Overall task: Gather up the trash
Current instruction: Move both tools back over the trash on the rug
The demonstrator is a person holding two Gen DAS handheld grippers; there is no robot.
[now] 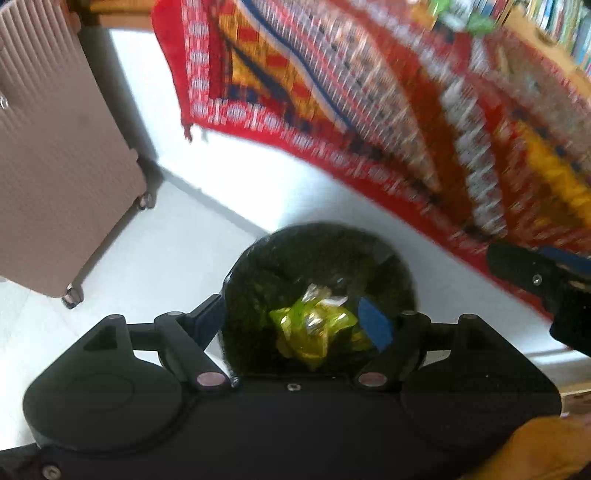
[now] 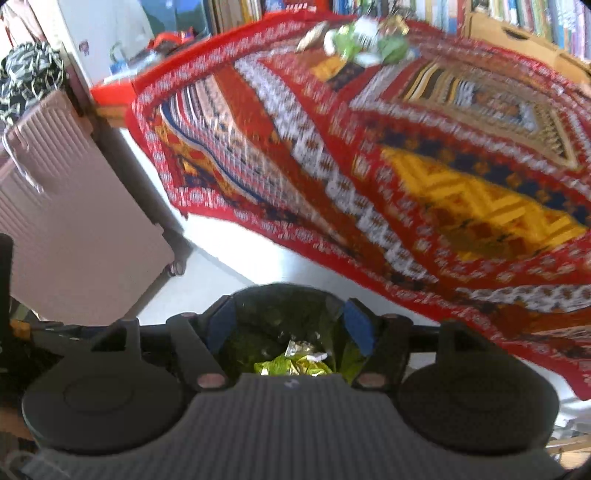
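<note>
A round black trash bin [image 1: 321,236] stands on the white floor, with crumpled yellow-green and silver wrappers [image 1: 314,328] lying inside it. My left gripper [image 1: 291,319] hovers over the bin's mouth, open, its blue pads spread wide on either side of the wrappers. In the right wrist view the same bin [image 2: 280,291] sits right below my right gripper [image 2: 290,325], which is also open with nothing held. The wrappers [image 2: 295,363] show deep inside. More green and white crumpled trash [image 2: 362,40] lies on the far end of the cloth-covered table.
A red patterned cloth [image 2: 406,166] hangs over the table beside the bin. A pink ribbed suitcase [image 1: 55,147] on wheels stands to the left. Bookshelves [image 2: 517,11] and a cardboard box [image 2: 517,40] line the back. White floor [image 1: 221,206] lies between suitcase and bin.
</note>
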